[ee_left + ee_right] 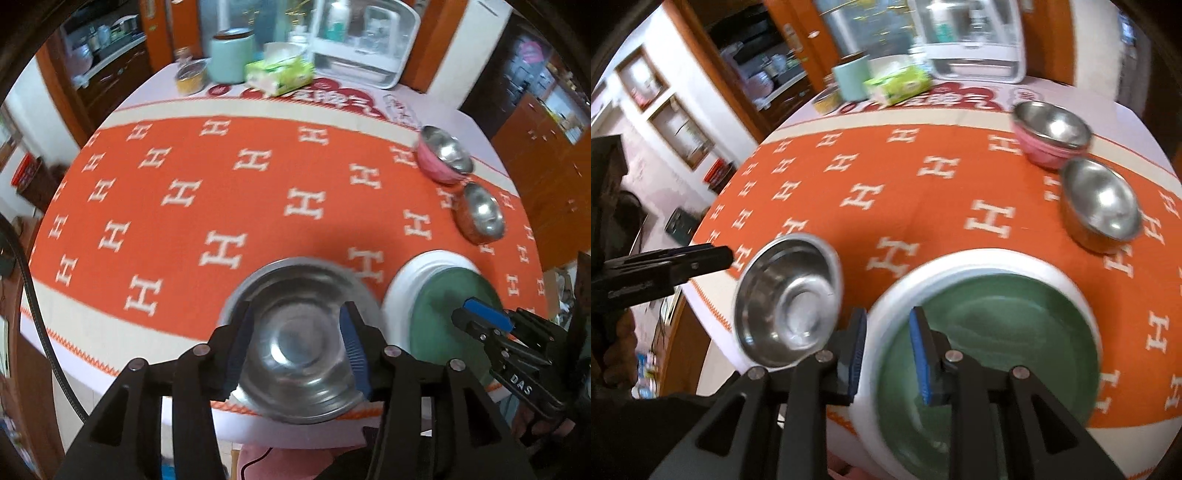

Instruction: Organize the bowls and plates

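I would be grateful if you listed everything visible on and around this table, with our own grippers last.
Tablecloth: one, orange with white H marks, over the table.
Steel bowl: one, silver, near edge, below the left gripper.
White plate: one, near edge, right of that bowl.
Green plate: one, lying on the white plate.
Small steel bowl: one, silver, beyond the plates.
Pink bowl: one, steel inside, further back.
Canister: one, mint, far side.
Tissue pack: one, green, beside the canister.
Tin: one, yellow, left of the canister.
Rack: one, white, far side.
Left gripper: black, blue pads, open.
Right gripper: same, slightly open over the plates' near rim.
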Tool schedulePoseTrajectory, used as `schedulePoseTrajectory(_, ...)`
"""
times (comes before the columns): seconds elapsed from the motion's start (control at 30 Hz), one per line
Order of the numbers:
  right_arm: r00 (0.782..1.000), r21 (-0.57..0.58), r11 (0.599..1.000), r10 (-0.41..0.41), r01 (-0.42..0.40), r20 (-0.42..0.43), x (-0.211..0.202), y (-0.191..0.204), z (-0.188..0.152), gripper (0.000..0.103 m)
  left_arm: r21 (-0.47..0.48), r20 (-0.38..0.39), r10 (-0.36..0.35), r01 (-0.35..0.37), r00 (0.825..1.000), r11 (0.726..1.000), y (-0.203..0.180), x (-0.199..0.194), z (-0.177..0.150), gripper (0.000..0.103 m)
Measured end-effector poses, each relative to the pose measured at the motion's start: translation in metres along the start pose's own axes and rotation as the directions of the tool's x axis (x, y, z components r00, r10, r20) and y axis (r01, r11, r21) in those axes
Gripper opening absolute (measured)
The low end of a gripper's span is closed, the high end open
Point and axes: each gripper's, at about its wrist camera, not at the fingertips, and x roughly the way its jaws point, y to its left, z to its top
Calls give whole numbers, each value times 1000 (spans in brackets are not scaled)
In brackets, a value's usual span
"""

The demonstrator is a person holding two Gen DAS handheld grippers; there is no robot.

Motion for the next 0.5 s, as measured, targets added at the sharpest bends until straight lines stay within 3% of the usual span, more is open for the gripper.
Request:
schedulePoseTrajectory(0.07,1000,27,999,-23,23,8,-8,-17,0,32,19,0,-17,17,1000,1000,-12,-1,4,48)
schedulePoseTrajectory(0.2,997,73,995,-75,72,30,-27,-49,3,34,79,1,-29,29,1000,996,-44,0,17,60)
schedulePoseTrajectory(0.5,977,148,975,-184,168,107,-76,-118,23,43,162,4,-63,61,998,985,-105,3,51,68)
